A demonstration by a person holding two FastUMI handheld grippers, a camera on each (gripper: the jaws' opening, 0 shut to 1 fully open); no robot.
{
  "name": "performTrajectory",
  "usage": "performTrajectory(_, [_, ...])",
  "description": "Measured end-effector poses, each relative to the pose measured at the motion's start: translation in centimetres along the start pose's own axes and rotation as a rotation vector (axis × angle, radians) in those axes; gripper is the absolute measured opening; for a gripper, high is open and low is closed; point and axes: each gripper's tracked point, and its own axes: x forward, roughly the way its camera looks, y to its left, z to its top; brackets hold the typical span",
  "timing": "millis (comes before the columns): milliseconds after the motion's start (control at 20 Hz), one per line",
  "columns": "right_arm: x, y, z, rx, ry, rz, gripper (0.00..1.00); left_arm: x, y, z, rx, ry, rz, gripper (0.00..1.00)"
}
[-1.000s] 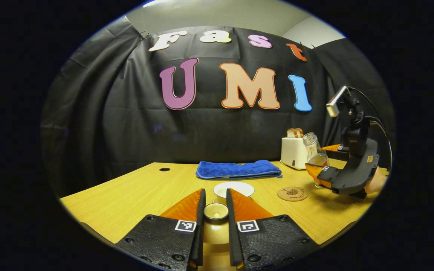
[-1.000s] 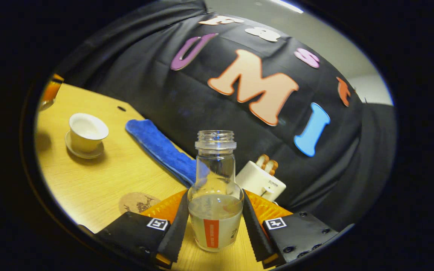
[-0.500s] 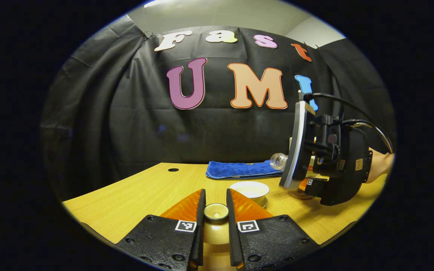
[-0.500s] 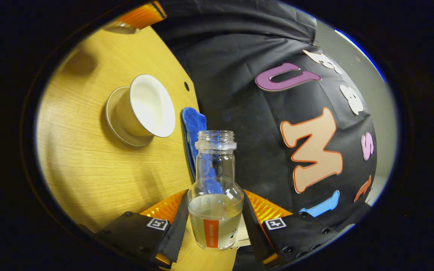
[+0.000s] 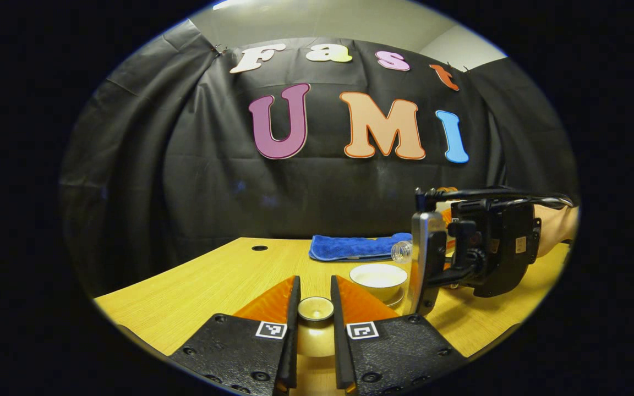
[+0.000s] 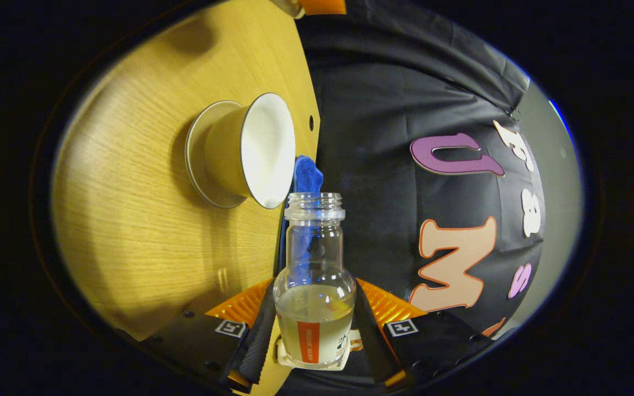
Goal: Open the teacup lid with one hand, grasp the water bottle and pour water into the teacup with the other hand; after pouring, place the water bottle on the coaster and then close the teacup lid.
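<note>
Now, the scene by its parts:

Left gripper (image 5: 315,300): at the bottom centre of the left gripper view, its fingers are narrow and press from both sides on the knob of the teacup lid (image 5: 316,309). In my judgement it holds the lid aside, in front of the cup, so the cup mouth is free for pouring.

Teacup (image 5: 378,277): it stands open on its saucer, right of centre on the wooden table (image 5: 212,280) in the left gripper view. In the right gripper view it is in the upper left part, turned on its side because that camera is rolled over.

Right gripper (image 6: 312,319): at the bottom centre of the right gripper view, both fingers clamp the wide lower body of the water bottle (image 6: 315,286).

Water bottle: it has no cap and is tipped almost horizontal, with its mouth just beside the cup rim and above it. This looks like the beginning of pouring.

Water: it lies low in the bottle. I cannot see any stream, and I cannot tell if there is water in the cup.

Hidden: in the left gripper view the body of the right gripper covers most of the bottle, and I cannot make out the coaster there.

Blue towel (image 5: 353,246): it lies folded behind the cup, near the wall.
</note>
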Motion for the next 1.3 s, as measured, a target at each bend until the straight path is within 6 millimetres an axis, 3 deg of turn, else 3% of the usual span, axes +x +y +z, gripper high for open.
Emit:
performTrajectory(650, [-0.4,-1.4,1.1,-0.299,-0.015,-0.015,0.76,-0.1,0.4,-0.1,-0.003,0.003,0.01,0.24])
performTrajectory(1300, [-0.9,-1.6,2.6,-0.443,-0.057,-0.041,0.77,-0.2,0.5,-0.1,-0.002,0.005,0.009,0.24])
